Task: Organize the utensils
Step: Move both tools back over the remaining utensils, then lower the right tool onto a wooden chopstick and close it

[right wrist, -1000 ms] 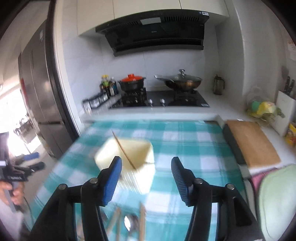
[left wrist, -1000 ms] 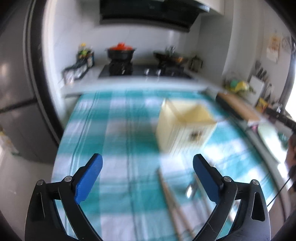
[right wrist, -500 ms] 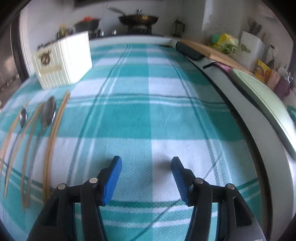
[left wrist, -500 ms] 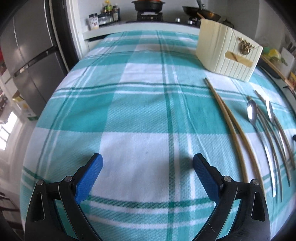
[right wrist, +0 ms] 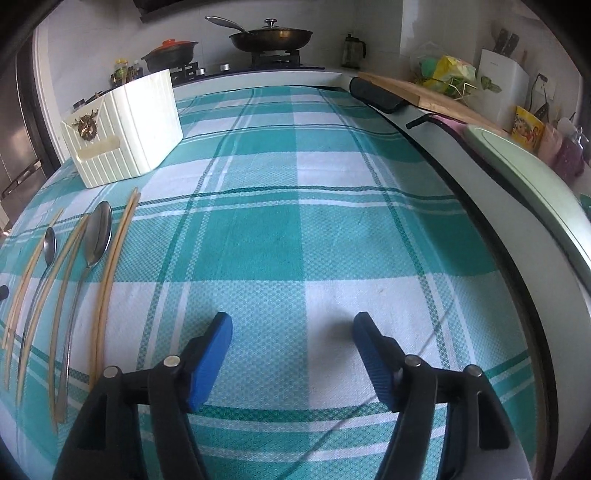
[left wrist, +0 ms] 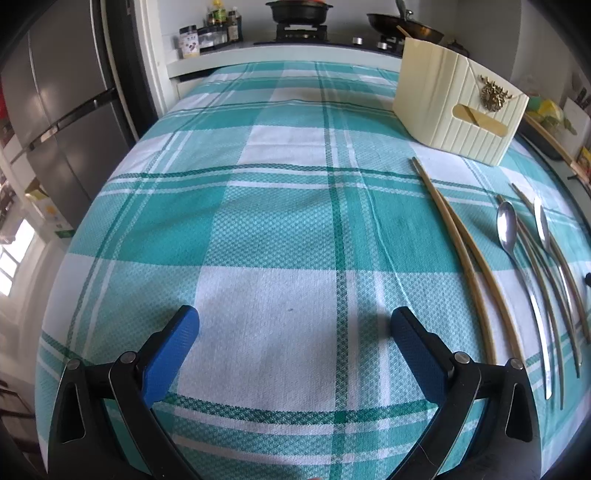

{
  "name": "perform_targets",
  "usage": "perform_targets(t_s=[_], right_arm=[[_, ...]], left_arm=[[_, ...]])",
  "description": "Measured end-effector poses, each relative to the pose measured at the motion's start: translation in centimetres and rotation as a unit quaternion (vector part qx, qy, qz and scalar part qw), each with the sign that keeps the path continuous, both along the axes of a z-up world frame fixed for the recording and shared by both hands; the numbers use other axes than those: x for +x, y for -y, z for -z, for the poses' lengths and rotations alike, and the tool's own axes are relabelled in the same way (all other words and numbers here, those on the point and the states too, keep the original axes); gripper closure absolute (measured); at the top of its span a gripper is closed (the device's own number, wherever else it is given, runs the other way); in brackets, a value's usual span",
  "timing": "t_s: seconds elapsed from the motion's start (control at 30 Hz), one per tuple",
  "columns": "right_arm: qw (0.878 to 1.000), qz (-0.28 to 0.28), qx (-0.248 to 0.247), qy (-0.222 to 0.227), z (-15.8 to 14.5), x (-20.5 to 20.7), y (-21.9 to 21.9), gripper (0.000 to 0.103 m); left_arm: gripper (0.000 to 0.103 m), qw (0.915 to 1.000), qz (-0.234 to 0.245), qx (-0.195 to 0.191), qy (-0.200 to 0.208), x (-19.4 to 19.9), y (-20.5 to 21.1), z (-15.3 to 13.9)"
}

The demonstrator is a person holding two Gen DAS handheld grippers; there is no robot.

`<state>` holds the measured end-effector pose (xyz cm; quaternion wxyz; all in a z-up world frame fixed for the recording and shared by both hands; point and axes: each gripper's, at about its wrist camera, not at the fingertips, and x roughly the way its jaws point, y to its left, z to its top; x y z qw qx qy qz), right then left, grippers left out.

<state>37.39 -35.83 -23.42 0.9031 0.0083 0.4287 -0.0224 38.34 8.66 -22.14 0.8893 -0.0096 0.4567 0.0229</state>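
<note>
Several wooden chopsticks point(left wrist: 465, 254) point(right wrist: 110, 266) and two metal spoons point(left wrist: 511, 236) point(right wrist: 96, 234) lie side by side on a teal-and-white checked tablecloth point(left wrist: 280, 221) point(right wrist: 332, 229). A cream ribbed utensil box point(left wrist: 454, 107) point(right wrist: 122, 129) stands just beyond them. My left gripper point(left wrist: 295, 332) hovers low over bare cloth, left of the utensils, open and empty. My right gripper point(right wrist: 291, 336) is low over bare cloth to the right of the utensils; its jaws are opening with nothing between them.
A stove with a pot point(left wrist: 299, 11) and a pan point(right wrist: 269, 35) stands behind the table. A fridge point(left wrist: 62, 110) is at the left. On the right counter lie a wooden board point(right wrist: 424, 96), a black roll point(right wrist: 376, 96) and a pale green tray point(right wrist: 535, 177).
Both grippers dropped from high above the table to just over the cloth and tilted downward. The right gripper's jaws have spread wider in the last half second.
</note>
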Motion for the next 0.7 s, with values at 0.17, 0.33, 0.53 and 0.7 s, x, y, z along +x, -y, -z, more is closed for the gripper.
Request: perform_targets(t_s=[0.17,0.33,0.53,0.7], right_arm=[[1.000,0.000,-0.001,0.000,-0.01,-0.02,0.13,0.033],[1.000,0.000,0.000,0.000,-0.02,0.00,0.12,0.033],[1.000,0.000,0.000,0.000,-0.04,0.01,0.13,0.033],[1.000,0.003,-0.006,0.000,-0.19,-0.02,-0.10,0.033]], left_arm=[[0.000,1.0000,0.001,-0.001,-0.001,-0.05,0.11,0.03],[0.000,1.0000,0.001,-0.002,0.000,0.03,0.08,0.06],[0.000,1.0000,0.001,-0.002,0.000,0.01,0.05,0.04],[0.000,1.0000,0.001,-0.002,0.000,0.02,0.04,0.03]])
